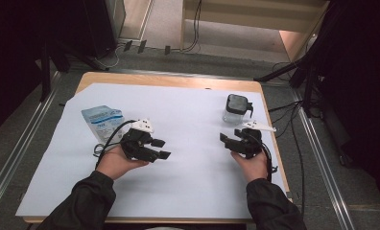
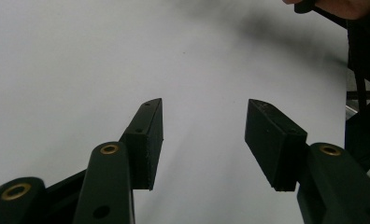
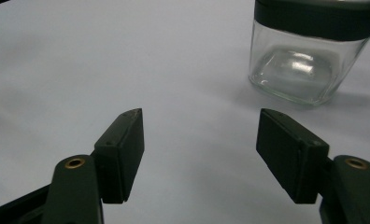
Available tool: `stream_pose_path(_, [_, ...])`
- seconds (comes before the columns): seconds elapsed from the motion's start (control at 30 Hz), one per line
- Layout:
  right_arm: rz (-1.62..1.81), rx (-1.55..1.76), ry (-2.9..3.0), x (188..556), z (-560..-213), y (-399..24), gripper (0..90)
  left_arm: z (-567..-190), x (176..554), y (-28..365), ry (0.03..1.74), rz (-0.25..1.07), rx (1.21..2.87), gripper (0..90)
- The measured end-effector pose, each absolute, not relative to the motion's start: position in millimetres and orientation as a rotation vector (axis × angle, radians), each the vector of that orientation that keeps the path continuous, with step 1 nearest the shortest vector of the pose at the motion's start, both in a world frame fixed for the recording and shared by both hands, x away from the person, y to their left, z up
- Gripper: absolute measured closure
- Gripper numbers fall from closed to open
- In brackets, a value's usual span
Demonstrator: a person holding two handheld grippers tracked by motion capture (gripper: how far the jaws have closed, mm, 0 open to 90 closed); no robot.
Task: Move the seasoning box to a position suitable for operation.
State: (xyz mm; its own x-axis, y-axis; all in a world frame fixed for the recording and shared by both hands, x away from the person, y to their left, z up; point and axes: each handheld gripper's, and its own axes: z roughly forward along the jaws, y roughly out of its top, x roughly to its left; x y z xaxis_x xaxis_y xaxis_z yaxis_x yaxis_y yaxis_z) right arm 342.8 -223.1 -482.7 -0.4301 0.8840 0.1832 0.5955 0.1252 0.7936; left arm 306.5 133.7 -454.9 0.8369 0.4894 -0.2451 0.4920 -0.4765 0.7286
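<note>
A clear glass jar [image 1: 236,109] with a dark lid stands on the white sheet at the back right; in the right gripper view the jar [image 3: 301,60] rises beyond and to the right of the jaws. A blue-and-white pouch [image 1: 101,122] lies flat at the left. My left gripper [image 1: 163,149] rests low over the sheet, right of the pouch, jaws apart with nothing between them [image 2: 204,130]. My right gripper [image 1: 230,139] sits just in front of the jar, apart from it, jaws open and empty [image 3: 199,144].
The white sheet [image 1: 188,163] covers a wooden table [image 1: 173,80] whose edge shows at the back. Cables [image 1: 293,134] trail off the right side. Metal rails [image 1: 15,158] run along both sides on the floor.
</note>
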Motion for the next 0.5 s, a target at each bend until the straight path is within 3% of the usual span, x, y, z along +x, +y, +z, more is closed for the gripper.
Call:
stream_pose_path(0.27, [1.154,1.491,2.003,363.8,-481.0,-223.2,15.2,-454.6,301.2,138.7,0.731,0.051,2.149,41.3])
stream_pose_path(0.5, [1.147,1.511,1.983,377.8,-479.3,-222.8,5.0,-454.4,297.1,143.1,0.765,0.043,2.142,37.2])
